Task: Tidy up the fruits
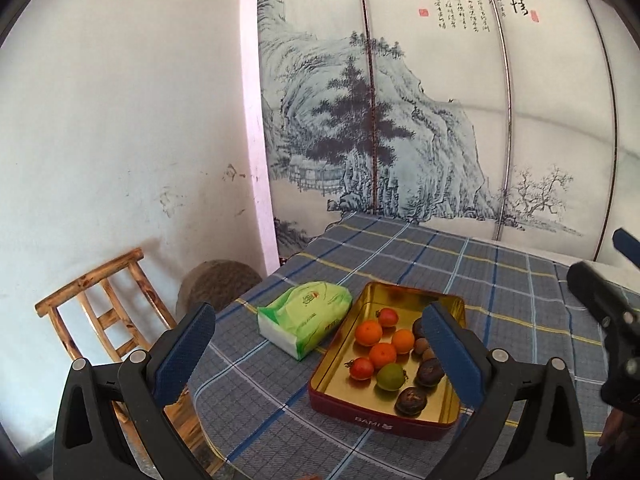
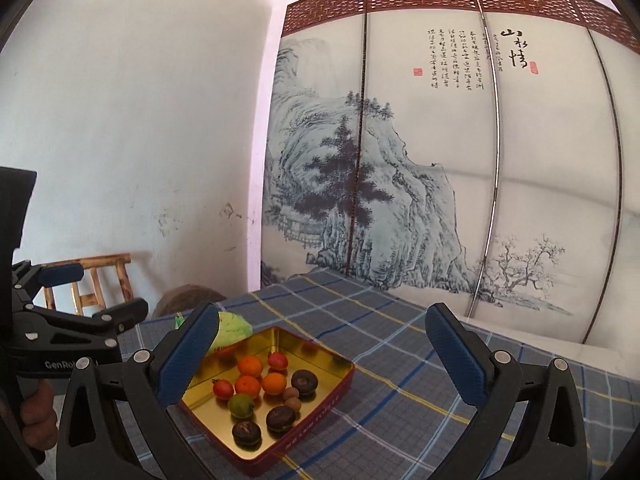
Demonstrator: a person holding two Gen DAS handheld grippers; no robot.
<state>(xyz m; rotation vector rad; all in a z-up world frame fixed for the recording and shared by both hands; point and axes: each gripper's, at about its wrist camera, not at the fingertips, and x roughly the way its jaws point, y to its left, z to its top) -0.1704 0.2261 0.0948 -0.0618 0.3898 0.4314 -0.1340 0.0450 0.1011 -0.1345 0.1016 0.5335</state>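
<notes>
A red tin with a gold inside (image 1: pixel 362 308) (image 2: pixel 332 394) sits on the checked tablecloth. In it lie three oranges (image 1: pixel 383 355) (image 2: pixel 247 385), two red tomatoes (image 1: pixel 361 368) (image 2: pixel 223 389), a green fruit (image 1: pixel 390 377) (image 2: pixel 240 405), three dark brown fruits (image 1: pixel 411 401) (image 2: pixel 281 418) and two small tan ones (image 1: pixel 421 347) (image 2: pixel 291 393). My left gripper (image 1: pixel 320 356) is open and empty, held above the table in front of the tin. My right gripper (image 2: pixel 322 356) is open and empty, above the tin's near right side. Each gripper shows at the edge of the other's view.
A green tissue pack (image 1: pixel 306 317) (image 2: pixel 234 330) lies left of the tin. A wooden chair (image 1: pixel 104 304) and a round woven stool (image 1: pixel 218 286) stand off the table's left edge. A painted folding screen (image 1: pixel 440 120) stands behind the table.
</notes>
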